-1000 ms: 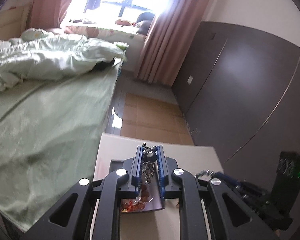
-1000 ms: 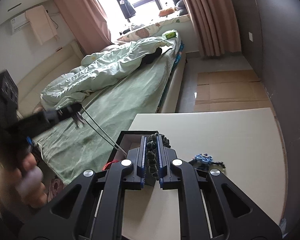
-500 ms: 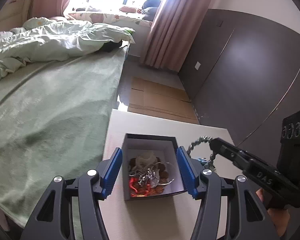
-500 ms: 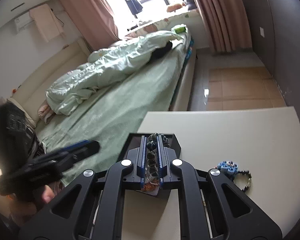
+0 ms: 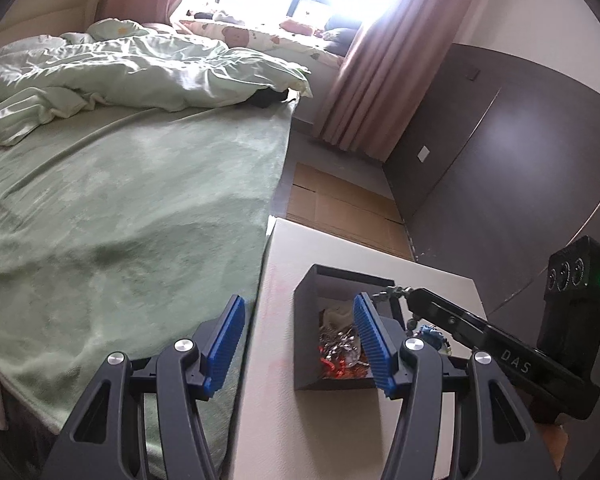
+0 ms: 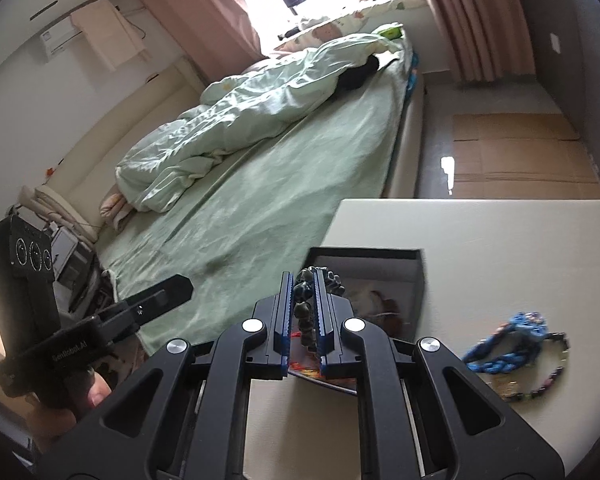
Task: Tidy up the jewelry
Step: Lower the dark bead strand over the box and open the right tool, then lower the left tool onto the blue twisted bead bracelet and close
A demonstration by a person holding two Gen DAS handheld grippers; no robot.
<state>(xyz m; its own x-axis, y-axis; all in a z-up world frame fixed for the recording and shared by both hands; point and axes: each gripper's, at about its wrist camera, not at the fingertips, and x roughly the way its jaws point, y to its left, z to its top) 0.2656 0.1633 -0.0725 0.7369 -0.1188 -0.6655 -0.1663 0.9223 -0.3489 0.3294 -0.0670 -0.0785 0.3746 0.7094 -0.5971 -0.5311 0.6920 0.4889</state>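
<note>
A dark open box (image 5: 306, 322) holding a tangle of jewelry (image 5: 338, 346) stands on the white table (image 5: 284, 420); it also shows in the right wrist view (image 6: 380, 266). My left gripper (image 5: 300, 322) is open and empty, at the box's left side. My right gripper (image 6: 301, 288) is shut on a dark bead bracelet (image 6: 306, 306) and holds it over the box; in the left wrist view the beads (image 5: 392, 291) hang from its tip above the box's right rim. A blue braided bracelet (image 6: 508, 340) and a dark bead bracelet (image 6: 548, 380) lie on the table to the right.
A bed with a green blanket (image 5: 120, 208) lies right against the table's left edge. A dark wardrobe (image 5: 520, 152) stands to the right, cardboard sheets (image 5: 340, 208) cover the floor beyond the table.
My left gripper opened, dropped its metal piece into the box, and moved left off the box. My right gripper carried the dark bead bracelet in over the box.
</note>
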